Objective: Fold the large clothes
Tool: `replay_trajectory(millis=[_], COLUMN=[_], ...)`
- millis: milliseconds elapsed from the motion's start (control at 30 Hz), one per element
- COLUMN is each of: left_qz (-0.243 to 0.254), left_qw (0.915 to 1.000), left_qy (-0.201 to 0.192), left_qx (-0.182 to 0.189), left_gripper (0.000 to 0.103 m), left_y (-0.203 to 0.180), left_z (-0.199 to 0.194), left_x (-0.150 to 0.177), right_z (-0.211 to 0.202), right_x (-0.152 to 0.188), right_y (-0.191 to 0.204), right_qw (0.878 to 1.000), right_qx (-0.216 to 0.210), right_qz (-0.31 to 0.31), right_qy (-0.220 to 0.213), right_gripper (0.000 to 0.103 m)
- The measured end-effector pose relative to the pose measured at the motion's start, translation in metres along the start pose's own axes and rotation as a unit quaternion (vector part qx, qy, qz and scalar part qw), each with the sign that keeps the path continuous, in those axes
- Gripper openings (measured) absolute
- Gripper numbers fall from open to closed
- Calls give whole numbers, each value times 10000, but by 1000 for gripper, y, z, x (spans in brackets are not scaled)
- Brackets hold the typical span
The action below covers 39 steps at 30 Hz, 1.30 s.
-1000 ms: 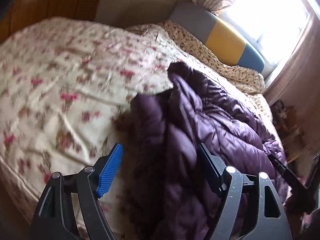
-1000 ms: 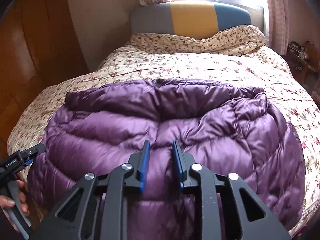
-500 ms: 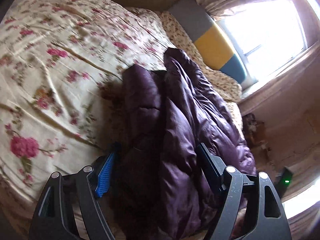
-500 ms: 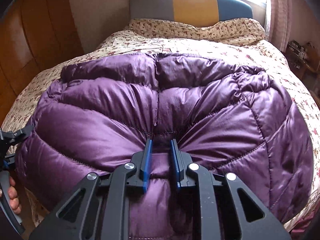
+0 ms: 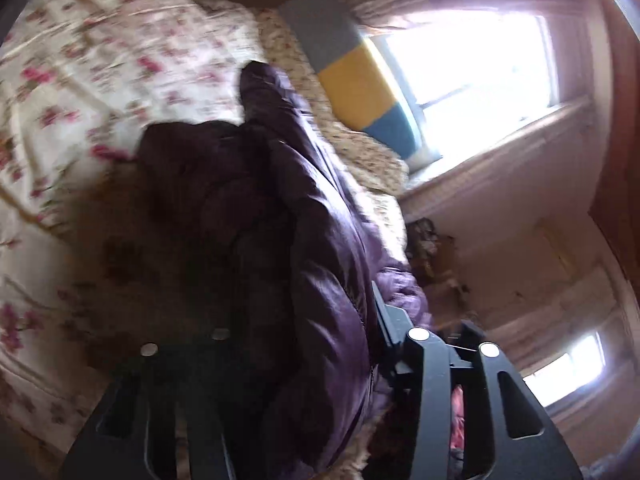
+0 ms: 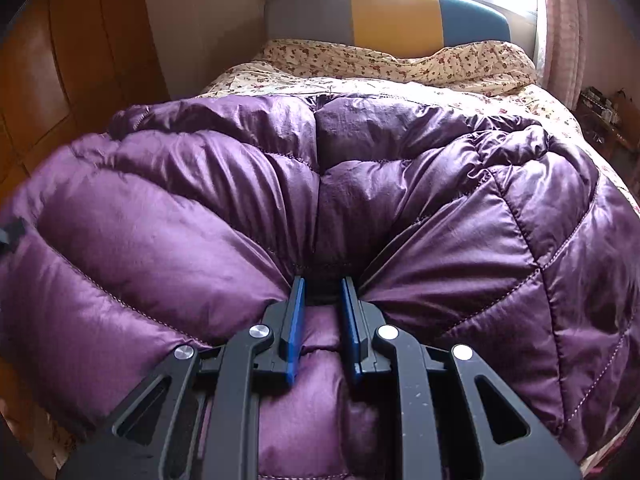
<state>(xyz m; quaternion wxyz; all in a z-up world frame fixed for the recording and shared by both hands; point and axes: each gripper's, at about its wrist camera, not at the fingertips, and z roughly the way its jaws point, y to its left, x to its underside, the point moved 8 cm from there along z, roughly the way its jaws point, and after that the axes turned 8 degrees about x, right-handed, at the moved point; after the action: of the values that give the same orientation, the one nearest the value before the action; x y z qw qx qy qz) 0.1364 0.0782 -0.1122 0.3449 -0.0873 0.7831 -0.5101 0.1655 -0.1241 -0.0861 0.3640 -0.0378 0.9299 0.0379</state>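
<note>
Centrally on the bed [image 6: 472, 80], reaching its near edge and both side edges, a purple jacket [image 6: 224, 208] is spread flat, its quilted panels puffed up. A pinch of its fabric near the near edge is clamped between the blue pads [image 6: 297, 332] of the right gripper [image 6: 322, 300], and creases are drawn in toward that point. The jacket's left edge is seen end-on from the left wrist, bunched into a dark ridge [image 5: 328, 280] that is taken between the fingers of the left gripper [image 5: 296, 328]; its jaws have just been closing, and the padded fabric fills the gap, though the left finger is lost in shadow and blur. No containers are seen. A floral bedspread [image 5: 100, 80] is shown widely only in the left view, along with a window [image 5: 468, 60]. A striped headboard [image 6: 392, 20] is shown squarely in the right view, with wooden panelling [image 6: 60, 80] at the bed's left side.
</note>
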Motion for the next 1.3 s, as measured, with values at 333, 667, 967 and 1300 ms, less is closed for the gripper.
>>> replay_trajectory(millis=[333,667,967,1300], left_qz=[871,1300,1592,1922], left_qw=[9941,9879,9789,9620], left_qy=[434,824,1270,1787], left_qx=[489,188,-178,-754], left_gripper=[38,38,38,39], left_y=[-104,-151,-172,-174], left_z=[54,109,167,227], left_x=[4,18,51,107], right_z=[-11,-65,-98,-104], right_x=[-6,-16,6,54], right_y=[-14,-87,-214,-318], right_qw=[9992,9988,9882,9680], right_qx=[-293,9,1137,1808], right_qz=[-24,459,1004,1636], right_qy=[253,147,196,587], right_gripper=[18,33,41,41])
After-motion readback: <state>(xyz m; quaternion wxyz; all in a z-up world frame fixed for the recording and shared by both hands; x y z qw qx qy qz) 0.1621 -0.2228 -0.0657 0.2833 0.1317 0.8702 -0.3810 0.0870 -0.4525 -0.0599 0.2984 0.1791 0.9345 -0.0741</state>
